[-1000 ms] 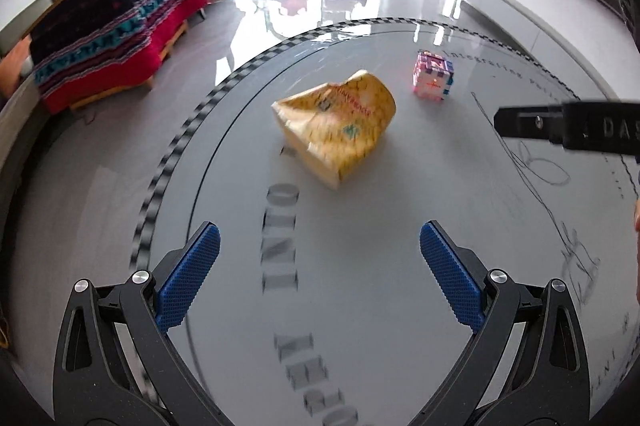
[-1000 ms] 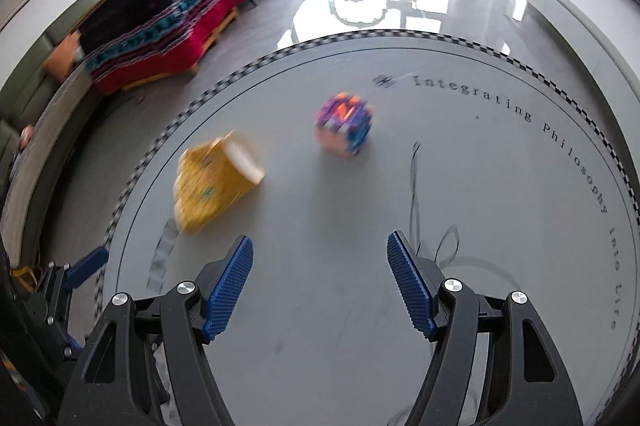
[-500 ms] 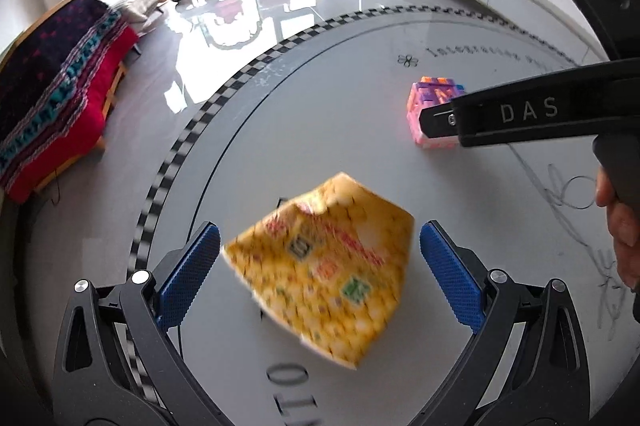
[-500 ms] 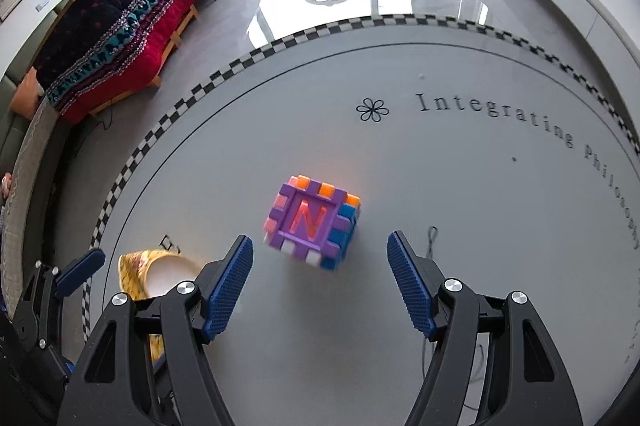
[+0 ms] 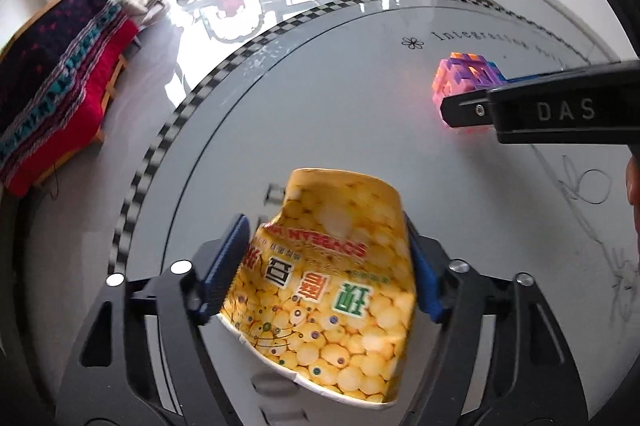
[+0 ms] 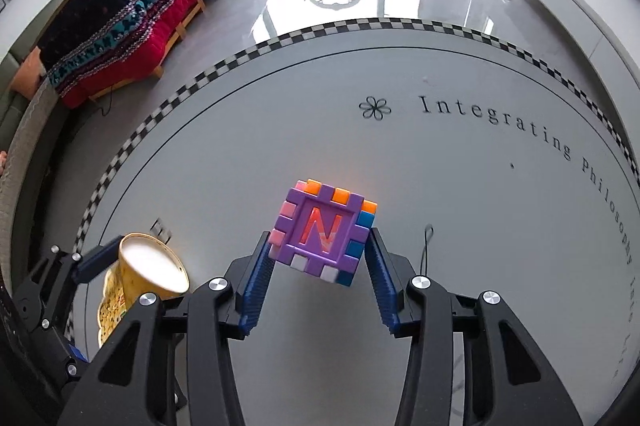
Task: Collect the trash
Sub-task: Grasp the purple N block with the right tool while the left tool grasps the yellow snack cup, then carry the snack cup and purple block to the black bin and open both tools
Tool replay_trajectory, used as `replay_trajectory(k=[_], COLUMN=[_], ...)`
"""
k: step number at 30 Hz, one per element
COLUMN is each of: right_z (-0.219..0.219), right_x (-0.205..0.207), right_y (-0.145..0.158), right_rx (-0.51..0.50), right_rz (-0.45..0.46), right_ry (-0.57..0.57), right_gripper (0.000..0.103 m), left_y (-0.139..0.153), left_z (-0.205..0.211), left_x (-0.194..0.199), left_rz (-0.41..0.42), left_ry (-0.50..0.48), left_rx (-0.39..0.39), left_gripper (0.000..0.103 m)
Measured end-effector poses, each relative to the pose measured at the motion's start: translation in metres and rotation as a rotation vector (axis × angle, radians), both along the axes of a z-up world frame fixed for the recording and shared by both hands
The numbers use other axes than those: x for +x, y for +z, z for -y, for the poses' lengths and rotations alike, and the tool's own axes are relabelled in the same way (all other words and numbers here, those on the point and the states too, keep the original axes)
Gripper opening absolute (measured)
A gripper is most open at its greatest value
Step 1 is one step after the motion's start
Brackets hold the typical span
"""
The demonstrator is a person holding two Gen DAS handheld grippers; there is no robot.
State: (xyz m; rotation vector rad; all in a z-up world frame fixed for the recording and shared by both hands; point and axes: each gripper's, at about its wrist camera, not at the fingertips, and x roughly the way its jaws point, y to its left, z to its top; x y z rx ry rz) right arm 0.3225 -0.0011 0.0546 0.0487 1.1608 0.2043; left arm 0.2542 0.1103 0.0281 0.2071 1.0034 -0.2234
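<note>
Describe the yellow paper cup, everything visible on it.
The yellow paper cup is crumpled and dented, printed with pale round kernels, red lettering and green-and-white character labels. It lies on its side over the grey round table, white rim bent, white inside showing in the right wrist view. The left gripper squeezes it between blue pads.

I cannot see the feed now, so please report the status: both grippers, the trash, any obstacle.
Left gripper shut on yellow paper cup, crushed. Right gripper shut on foam letter cube. Round grey table ahead, nothing blocking.
</note>
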Motion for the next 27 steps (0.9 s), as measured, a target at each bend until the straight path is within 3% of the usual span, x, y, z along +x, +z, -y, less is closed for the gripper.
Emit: replay_trajectory(k=[4, 11, 20, 27], right_z=[0.003, -0.009, -0.049, -0.096], right_x=[-0.03, -0.098, -0.191, -0.286], right_y=[0.014, 0.041, 0.073, 0.087], right_rx=[0.014, 0.035, 0.057, 0.075], right_rz=[0.008, 0.026, 0.055, 0.074], right_ry=[0.019, 0.076, 0.186, 0.34], right_gripper=[0.048, 0.048, 0.048, 0.048], left_y=[0.01, 0.028, 0.055, 0.069], left_z=[0.0, -0.008, -0.033, -0.069], left_x=[-0.035, -0.111, -0.218, -0.312], left_rz=[0.003, 0.017, 0.067, 0.109], left_ry=[0.01, 0.061, 0.134, 0.243], left_rx=[-0.027, -0.08, -0.072, -0.051], left_gripper=[0.06, 0.06, 0.06, 0.06])
